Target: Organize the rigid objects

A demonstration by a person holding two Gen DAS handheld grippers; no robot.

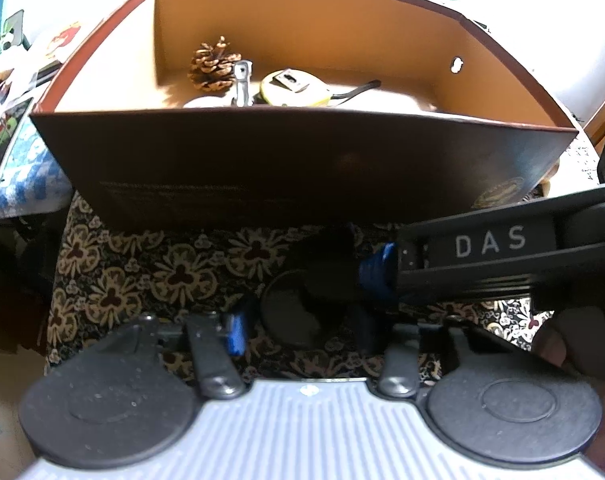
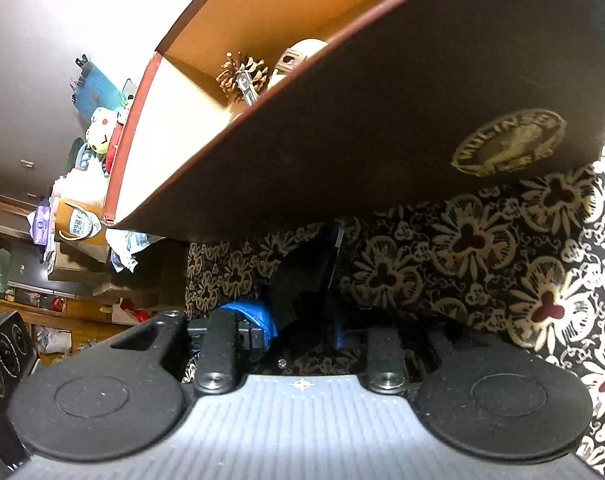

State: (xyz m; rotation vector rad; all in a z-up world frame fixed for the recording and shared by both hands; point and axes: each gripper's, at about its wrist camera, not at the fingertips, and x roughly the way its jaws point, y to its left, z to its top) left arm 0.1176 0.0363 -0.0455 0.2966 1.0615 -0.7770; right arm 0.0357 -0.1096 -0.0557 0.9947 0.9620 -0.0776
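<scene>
A dark brown open box [image 1: 262, 160] with a tan inside stands on the flowered cloth; it also fills the right wrist view [image 2: 382, 120]. Inside lie a pine cone [image 1: 214, 65], a metal tool [image 1: 242, 82] and a yellow tape measure [image 1: 292, 88]. A black round object [image 1: 290, 312] sits between the fingers of my left gripper [image 1: 302, 320], just in front of the box; whether they press on it I cannot tell. My right gripper [image 1: 376, 276] reaches in from the right and is shut on the same dark object [image 2: 298, 280].
The flowered cloth [image 1: 142, 272] covers the table in front of the box. Clutter with toys and papers [image 1: 6, 64] lies to the left. A dark speaker [image 2: 2, 356] stands at the left in the right wrist view.
</scene>
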